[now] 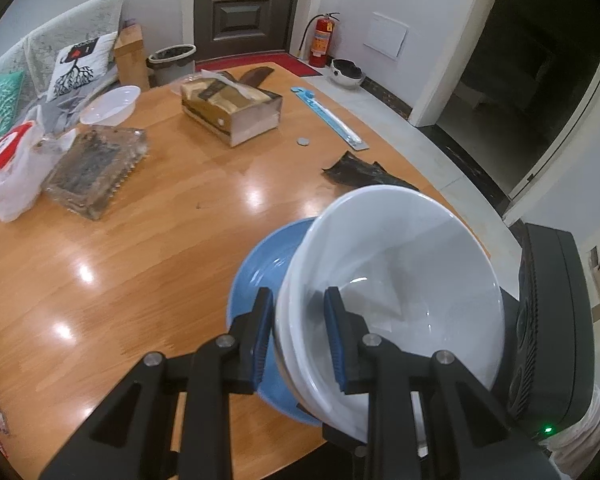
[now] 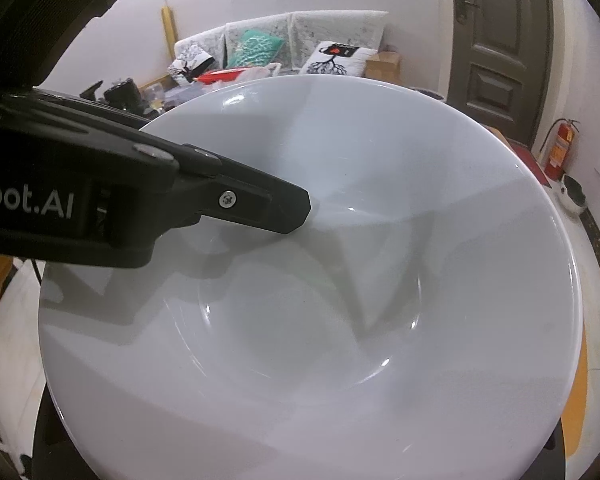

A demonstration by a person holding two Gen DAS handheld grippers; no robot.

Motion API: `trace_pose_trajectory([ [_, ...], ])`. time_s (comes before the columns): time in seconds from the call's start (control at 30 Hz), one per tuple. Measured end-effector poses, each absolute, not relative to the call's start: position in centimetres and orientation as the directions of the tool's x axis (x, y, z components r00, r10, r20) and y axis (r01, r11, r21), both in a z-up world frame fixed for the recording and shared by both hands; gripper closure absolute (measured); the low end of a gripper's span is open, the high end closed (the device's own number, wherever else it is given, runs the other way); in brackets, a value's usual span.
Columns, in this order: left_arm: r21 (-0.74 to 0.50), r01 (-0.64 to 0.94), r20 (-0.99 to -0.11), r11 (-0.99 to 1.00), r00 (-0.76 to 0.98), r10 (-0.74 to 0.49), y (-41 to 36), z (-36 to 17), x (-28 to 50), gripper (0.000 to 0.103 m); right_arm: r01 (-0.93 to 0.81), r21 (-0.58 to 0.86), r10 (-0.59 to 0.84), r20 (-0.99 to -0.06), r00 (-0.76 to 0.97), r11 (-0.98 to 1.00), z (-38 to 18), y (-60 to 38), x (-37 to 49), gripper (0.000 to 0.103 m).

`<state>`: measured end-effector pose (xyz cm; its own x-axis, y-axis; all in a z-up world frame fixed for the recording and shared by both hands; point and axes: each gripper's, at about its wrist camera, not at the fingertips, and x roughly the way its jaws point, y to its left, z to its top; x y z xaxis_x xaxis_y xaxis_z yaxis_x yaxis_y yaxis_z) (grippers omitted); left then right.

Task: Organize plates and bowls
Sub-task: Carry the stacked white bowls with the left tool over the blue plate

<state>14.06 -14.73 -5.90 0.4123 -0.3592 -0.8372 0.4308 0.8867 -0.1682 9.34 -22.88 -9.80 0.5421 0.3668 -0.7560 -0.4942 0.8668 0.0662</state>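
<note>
My left gripper is shut on the rim of a stack of white bowls, one blue-padded finger inside and one outside. The stack is tilted and held above a blue plate on the wooden table. In the right wrist view the top white bowl fills the frame, and the left gripper's finger reaches in over its rim. The right gripper's own fingers are hidden behind the bowl; its black body shows at the bowl's right side. Another white bowl sits far left on the table.
On the table are a tissue box, a glass tray, a white bag with a red lid, a blue packaged tool, a coin and a dark wrapper. A sofa, bin and fire extinguisher stand behind.
</note>
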Motion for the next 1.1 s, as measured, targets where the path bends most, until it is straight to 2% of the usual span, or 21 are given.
trace_pose_trajectory([
  [0.47,-0.210,0.445,-0.848,0.870,0.360,-0.389,-18.3,-9.1,16.8,0.081,-0.452,0.079,0.330,-0.794,0.510,0.888,-11.8,-26.0,12.9,0.001],
  [1.1,-0.242,0.429,-0.854,0.870,0.331,-0.401,-17.4,-10.7,18.4,0.081,-0.465,0.063,0.307,-0.826,0.472,0.883,-13.0,-25.0,14.6,0.001],
])
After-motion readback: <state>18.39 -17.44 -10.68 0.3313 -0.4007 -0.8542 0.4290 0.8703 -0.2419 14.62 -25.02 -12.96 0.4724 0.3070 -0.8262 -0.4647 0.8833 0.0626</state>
